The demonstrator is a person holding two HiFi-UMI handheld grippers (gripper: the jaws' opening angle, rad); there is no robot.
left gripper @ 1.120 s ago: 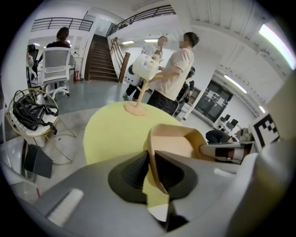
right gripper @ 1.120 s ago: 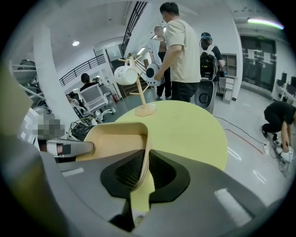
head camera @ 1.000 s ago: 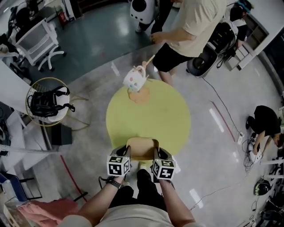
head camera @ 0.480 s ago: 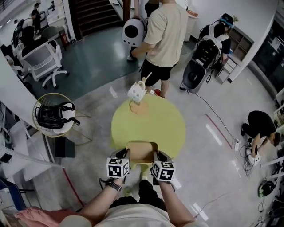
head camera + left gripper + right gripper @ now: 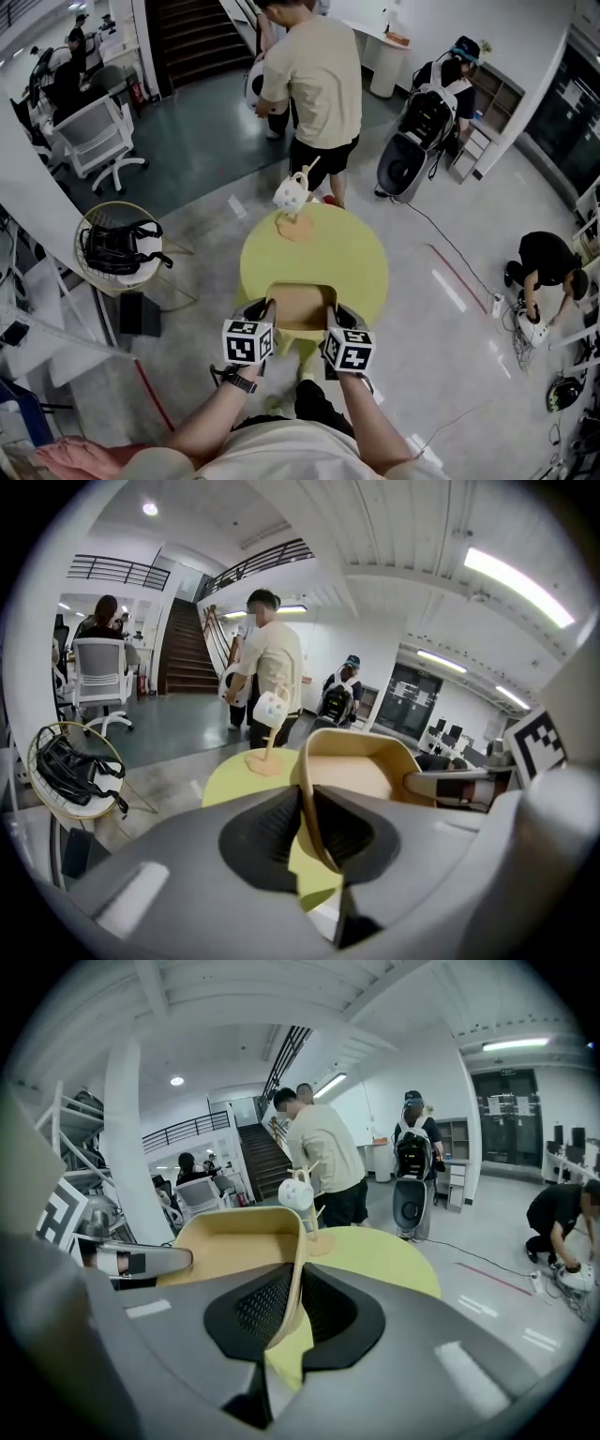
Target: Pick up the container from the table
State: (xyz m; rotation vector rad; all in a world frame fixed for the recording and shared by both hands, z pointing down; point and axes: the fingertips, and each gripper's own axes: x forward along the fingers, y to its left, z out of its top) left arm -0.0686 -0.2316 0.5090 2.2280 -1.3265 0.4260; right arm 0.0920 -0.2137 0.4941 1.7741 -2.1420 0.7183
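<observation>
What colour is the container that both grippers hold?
The container is tan; the left gripper view shows it best.

A person in beige [image 5: 319, 75] stands; a wire basket [image 5: 78, 242] holds a black bag [image 5: 117, 246]; another person [image 5: 546, 262] crouches.

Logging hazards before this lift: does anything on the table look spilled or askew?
Yes. At the far edge of the yellow table, a white cup hangs tilted over a tan puddle, joined by a thin tan stream, with nobody holding it. It looks like a frozen spill, perhaps a decoration. The container itself looks intact.
</observation>
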